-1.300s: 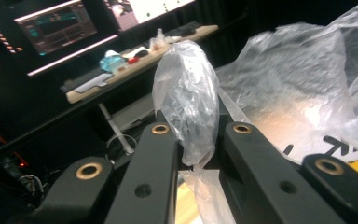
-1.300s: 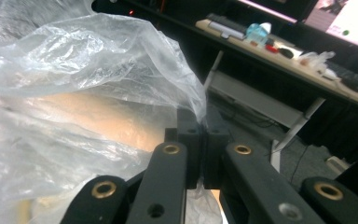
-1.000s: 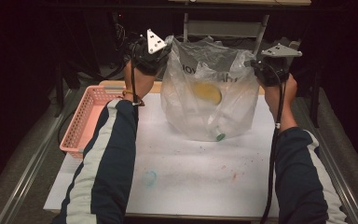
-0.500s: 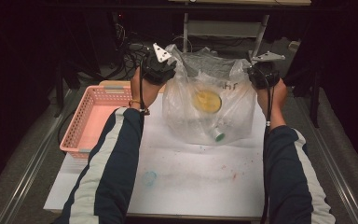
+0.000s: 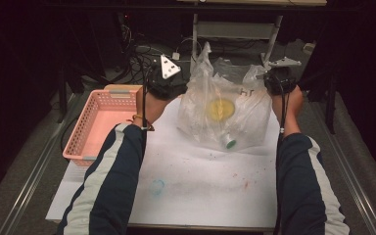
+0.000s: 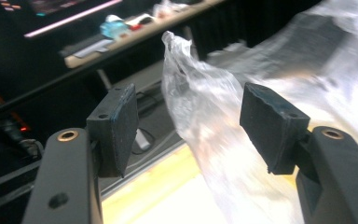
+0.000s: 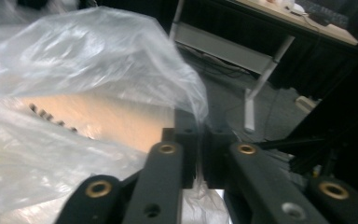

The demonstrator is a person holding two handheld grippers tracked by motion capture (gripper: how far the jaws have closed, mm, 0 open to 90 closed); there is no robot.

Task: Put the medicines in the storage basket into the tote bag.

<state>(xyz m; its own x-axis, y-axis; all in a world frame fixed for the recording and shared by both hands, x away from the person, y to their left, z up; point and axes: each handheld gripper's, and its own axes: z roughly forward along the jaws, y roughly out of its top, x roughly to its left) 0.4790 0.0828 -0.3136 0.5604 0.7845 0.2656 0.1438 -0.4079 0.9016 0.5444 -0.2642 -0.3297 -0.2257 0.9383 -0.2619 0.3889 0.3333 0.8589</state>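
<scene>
Sagging clear plastic bag [image 5: 225, 115], crinkled (yellow inside)

The contents of the clear plastic bag [image 5: 225, 115] are veiled by creased film: a yellow round item [image 5: 220, 108] and a green-capped item [image 5: 230, 143] show as blurred shapes, not identifiable. The dark marking on the bag is too small to read. In the high view, the person's right hand [image 5: 286, 100] covers most of the right gripper [image 5: 269, 78]. Both sleeves are cut off by the near edge. In the left gripper view, the bag is motion-blurred at the right and cut off by that edge.
</scene>
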